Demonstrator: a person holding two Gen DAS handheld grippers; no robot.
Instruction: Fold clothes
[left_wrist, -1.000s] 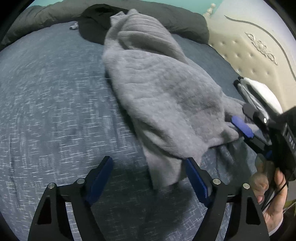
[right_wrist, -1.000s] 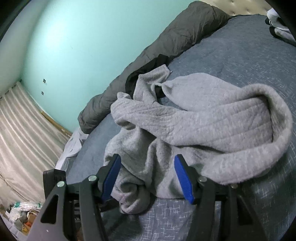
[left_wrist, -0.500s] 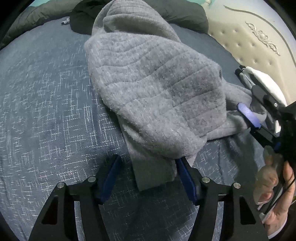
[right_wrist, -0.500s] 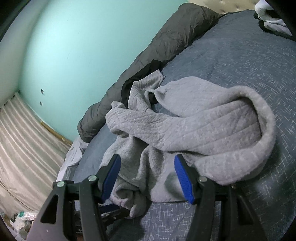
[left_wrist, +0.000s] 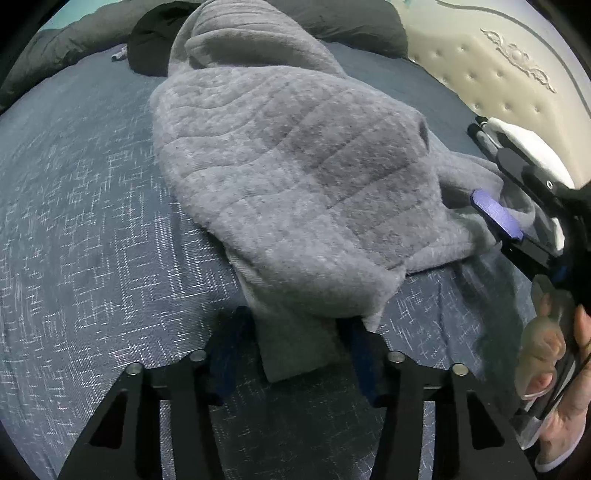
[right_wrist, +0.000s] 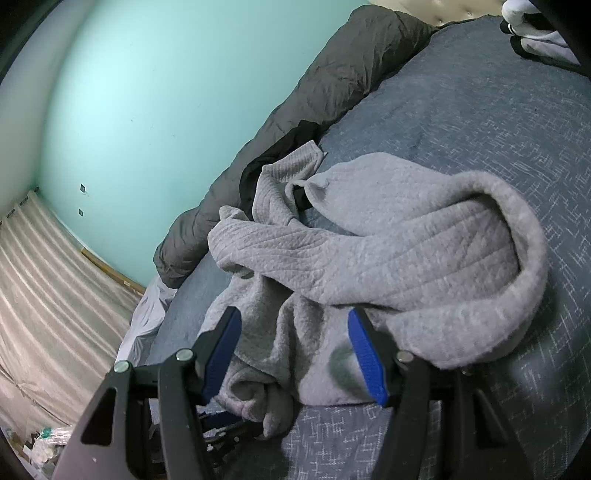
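My left gripper (left_wrist: 295, 354) straddles the grey sweater (left_wrist: 295, 184) hem, jaws spread; garment runs lengthwise straight ahead, right gripper (right_wrist: 295, 354) spread over bunched cloth.

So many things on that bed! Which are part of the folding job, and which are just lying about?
Part of the job:
grey sweater
left gripper
right gripper

Just lying about:
dark grey duvet
black garment
white clothes
headboard

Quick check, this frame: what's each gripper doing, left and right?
Left gripper: open, fingers either side of the grey sweater's edge, not clamped.
Right gripper: open, sweater fabric between the fingers, not clamped.
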